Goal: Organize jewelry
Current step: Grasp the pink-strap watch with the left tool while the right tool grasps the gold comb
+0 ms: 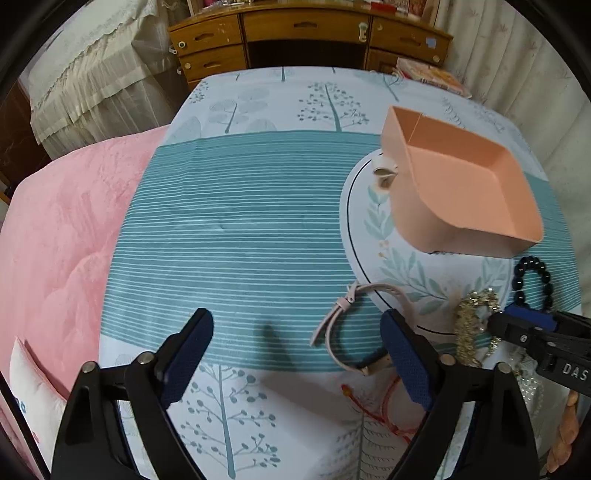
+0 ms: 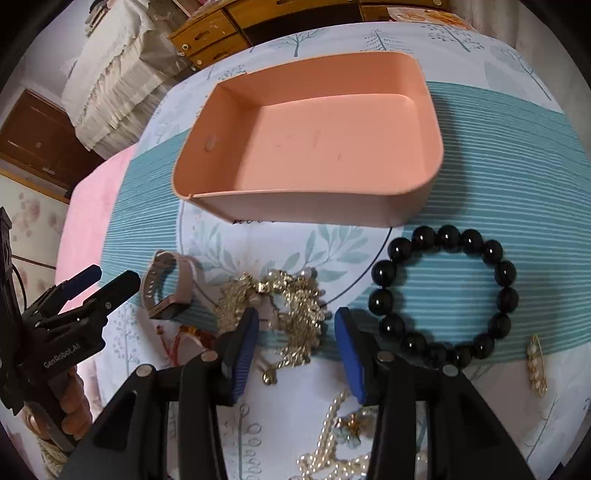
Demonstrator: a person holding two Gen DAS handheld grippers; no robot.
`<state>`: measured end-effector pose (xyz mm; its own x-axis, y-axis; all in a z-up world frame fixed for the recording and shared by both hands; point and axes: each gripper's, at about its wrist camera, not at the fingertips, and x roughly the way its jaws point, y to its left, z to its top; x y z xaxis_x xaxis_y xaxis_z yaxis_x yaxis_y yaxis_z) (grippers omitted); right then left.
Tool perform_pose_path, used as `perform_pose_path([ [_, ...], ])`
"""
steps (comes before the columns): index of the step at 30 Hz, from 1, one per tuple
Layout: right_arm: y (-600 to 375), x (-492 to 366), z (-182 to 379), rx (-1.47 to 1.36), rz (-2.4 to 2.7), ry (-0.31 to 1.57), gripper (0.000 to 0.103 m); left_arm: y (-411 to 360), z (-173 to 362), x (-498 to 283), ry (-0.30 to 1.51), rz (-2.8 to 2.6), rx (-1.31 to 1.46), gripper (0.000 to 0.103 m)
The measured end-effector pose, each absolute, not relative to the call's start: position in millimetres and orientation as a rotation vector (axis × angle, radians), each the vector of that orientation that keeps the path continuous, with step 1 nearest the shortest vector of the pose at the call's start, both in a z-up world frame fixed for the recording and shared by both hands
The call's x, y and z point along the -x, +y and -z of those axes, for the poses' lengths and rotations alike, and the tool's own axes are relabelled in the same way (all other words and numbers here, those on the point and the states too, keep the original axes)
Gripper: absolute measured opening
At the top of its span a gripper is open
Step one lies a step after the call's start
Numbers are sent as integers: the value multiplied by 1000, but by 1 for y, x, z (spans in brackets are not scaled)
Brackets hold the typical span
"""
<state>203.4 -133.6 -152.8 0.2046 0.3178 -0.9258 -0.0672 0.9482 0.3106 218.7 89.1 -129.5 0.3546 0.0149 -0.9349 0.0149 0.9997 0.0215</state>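
An empty pink tray (image 2: 369,206) sits on the patterned cloth; it also shows in the left wrist view (image 1: 413,206). Below it lie a gold chain piece (image 2: 299,314), a black bead bracelet (image 2: 445,236), a pink-strap watch (image 2: 184,273), a pearl strand (image 2: 332,435), a gold pin (image 2: 537,369) and a red cord (image 1: 384,406). My right gripper (image 2: 297,354) is open, its fingers either side of the gold chain piece. My left gripper (image 1: 297,354) is open over the cloth, with the watch (image 1: 343,332) beside its right finger.
A pink quilt (image 1: 59,240) lies to the left of the cloth. A wooden desk with drawers (image 1: 310,33) stands at the far edge. A small white object (image 1: 384,173) sits left of the tray. White lace curtains (image 1: 85,74) hang at the back left.
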Motion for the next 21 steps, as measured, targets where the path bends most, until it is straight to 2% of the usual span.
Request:
perform_pose_path([
  [3, -123, -205, 152, -146, -252, 1329, 43, 89, 138, -225, 1232, 6, -35, 77],
  [8, -104, -200, 151, 29, -224, 1295, 43, 84, 147, -227, 1252, 19, -67, 71],
  [9, -101, -199, 152, 70, -210, 1286, 41, 83, 149, -228, 1256, 23, -72, 68],
  [10, -99, -197, 152, 94, -198, 1279, 34, 82, 151, -229, 1262, 25, -76, 65],
  [11, -98, -197, 153, 119, -189, 1269, 29, 82, 153, -228, 1270, 28, -78, 56],
  [12, -99, -197, 153, 126, -191, 1265, 28, 82, 156, -228, 1286, 34, -78, 45],
  [13, -102, -197, 151, 122, -192, 1267, 28, 81, 157, -228, 1289, 45, -64, 41],
  [14, -105, -198, 151, 107, -197, 1266, 28, 81, 156, -228, 1291, 55, -59, 33],
  [15, -109, -199, 151, 90, -203, 1267, 27, 81, 156, -228, 1291, 69, -52, 20],
  [16, -112, -200, 151, 69, -212, 1268, 27, 80, 155, -227, 1298, 85, -39, 12],
  [18, -119, -201, 150, 13, -239, 1281, 27, 79, 154, -226, 1305, 92, -34, 6],
  [21, -119, -207, 153, -50, -263, 1299, 27, 77, 152, -223, 1309, 113, -26, 5],
])
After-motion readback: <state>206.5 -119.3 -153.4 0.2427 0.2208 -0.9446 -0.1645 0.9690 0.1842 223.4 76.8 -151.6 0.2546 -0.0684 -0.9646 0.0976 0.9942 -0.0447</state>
